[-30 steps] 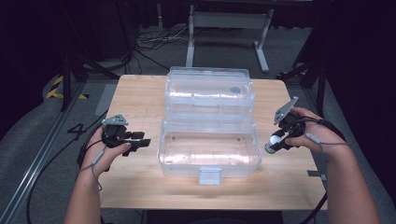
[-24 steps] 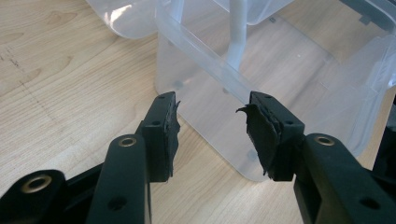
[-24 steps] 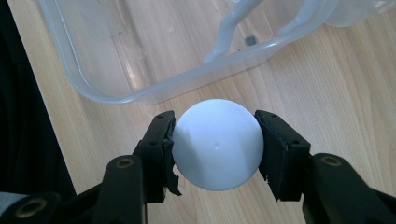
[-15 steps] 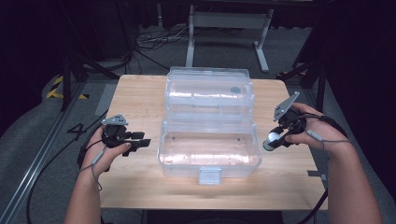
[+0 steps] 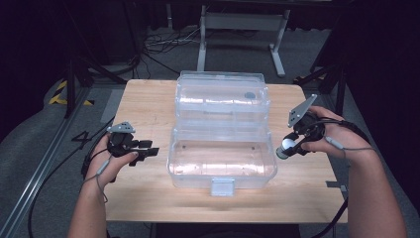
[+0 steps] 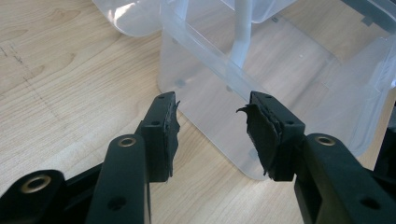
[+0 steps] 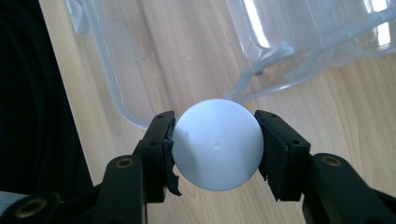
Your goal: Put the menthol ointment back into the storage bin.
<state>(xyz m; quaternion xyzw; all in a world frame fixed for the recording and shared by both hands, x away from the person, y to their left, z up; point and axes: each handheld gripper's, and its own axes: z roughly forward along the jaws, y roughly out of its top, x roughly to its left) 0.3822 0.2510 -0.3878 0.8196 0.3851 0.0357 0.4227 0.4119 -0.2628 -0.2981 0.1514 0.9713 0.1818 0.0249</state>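
I've lifted my right gripper [image 7: 214, 140] a little, jaws clamped on the white ball [image 7: 215, 143]; the open clear box [image 5: 221, 157] lies just beyond, ready for dropping; my left gripper [image 6: 212, 128] gapes empty.

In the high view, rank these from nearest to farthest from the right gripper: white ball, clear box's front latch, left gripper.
1. white ball, between the right gripper's fingers.
2. front latch, box's near wall, centre.
3. left gripper, across the clear box, table's left.
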